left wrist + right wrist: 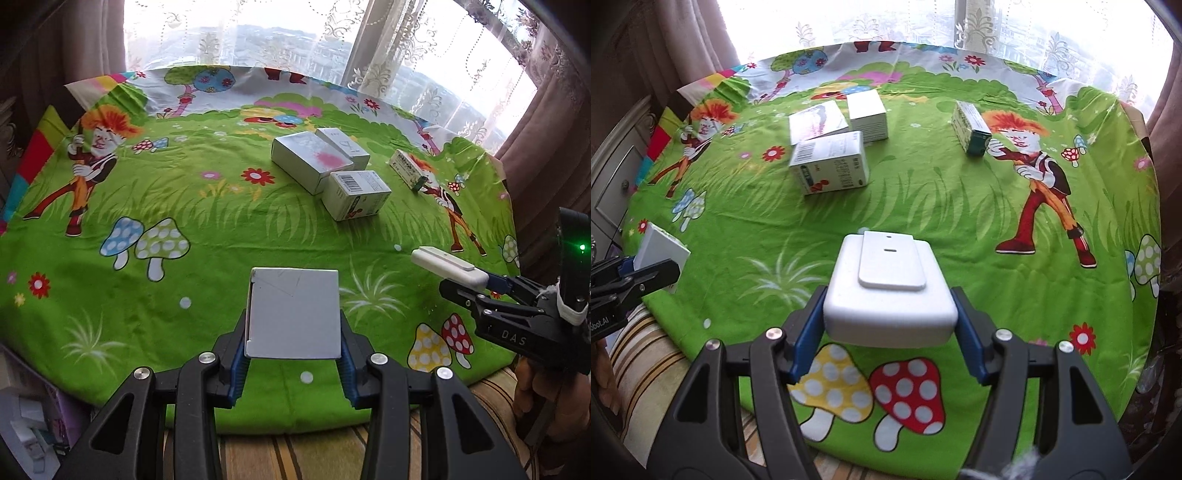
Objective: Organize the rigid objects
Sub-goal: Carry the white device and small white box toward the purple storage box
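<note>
Lace curtains (388, 48) hang across a bright window behind the desk (207, 229), which is covered by a green cartoon cloth printed with mushrooms, flowers and orange-haired figures.

Six rigid things show in all: four lie on the cloth and two are held.

In the left wrist view, three boxes cluster together at about 12 o'clock. A large silver box (310, 160) with a pink blotch lies beside a narrow white box (343, 146) behind it, and a barcode box (356, 194) sits at their near end, touching or nearly touching the silver one. One long green-ended box (410, 168) lies alone at about 1 o'clock, apart from the cluster.

The left tool (294, 354) pinches a plain white box (294, 314) between its blue pads, held above the cloth near the desk's front edge. That same box shows at 9 o'clock in the right wrist view.

The right tool (891, 332) clamps a white rounded device (891, 295) with a raised flat panel on top, its pads pressed against both sides, above the red and yellow mushroom print. From the left wrist camera this tool sits at 3 o'clock, a hand (546, 398) under it.
</note>
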